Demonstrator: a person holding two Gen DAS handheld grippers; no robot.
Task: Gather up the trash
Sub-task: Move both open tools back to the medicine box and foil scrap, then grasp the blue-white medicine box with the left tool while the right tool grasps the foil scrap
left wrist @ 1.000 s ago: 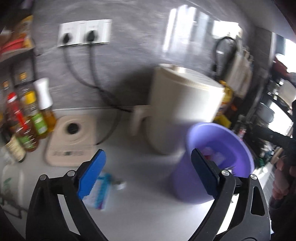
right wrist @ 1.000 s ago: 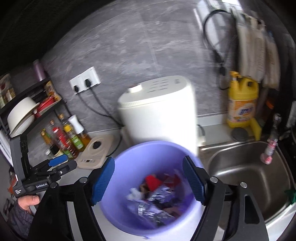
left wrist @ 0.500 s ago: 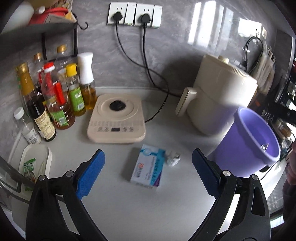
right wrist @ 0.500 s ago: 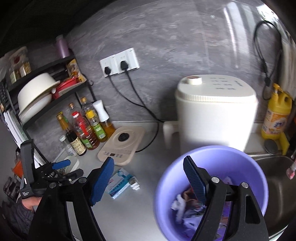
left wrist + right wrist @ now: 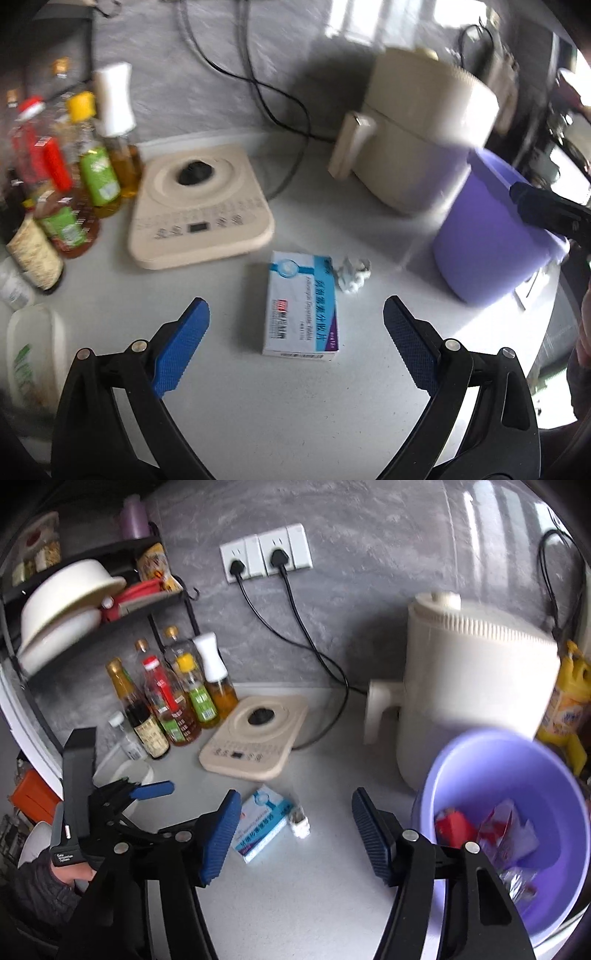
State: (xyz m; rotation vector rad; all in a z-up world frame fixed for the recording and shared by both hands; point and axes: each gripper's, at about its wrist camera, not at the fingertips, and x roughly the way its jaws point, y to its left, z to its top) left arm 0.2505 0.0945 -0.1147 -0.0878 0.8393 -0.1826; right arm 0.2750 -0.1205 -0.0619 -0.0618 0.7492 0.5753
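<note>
A white and blue medicine box (image 5: 302, 306) lies flat on the pale counter, with a small crumpled white wad (image 5: 354, 274) touching its far right corner. My left gripper (image 5: 295, 347) is open and empty, just in front of the box. The box (image 5: 262, 825) and wad (image 5: 298, 821) also show in the right wrist view. My right gripper (image 5: 291, 838) is open and empty above the counter, with the purple bin (image 5: 506, 827) to its right, holding several wrappers. The bin (image 5: 491, 236) stands right of the box.
A beige induction plate (image 5: 199, 206) sits behind the box. A cream appliance (image 5: 417, 129) stands behind the bin. Sauce and oil bottles (image 5: 74, 173) crowd the left, under a dish shelf (image 5: 74, 602). Two black cords (image 5: 306, 635) run from wall sockets. A yellow detergent jug (image 5: 569, 709) stands far right.
My left gripper has swung left from the bin and dropped closer to the box. My right gripper has pulled back and left, away from above the bin.
</note>
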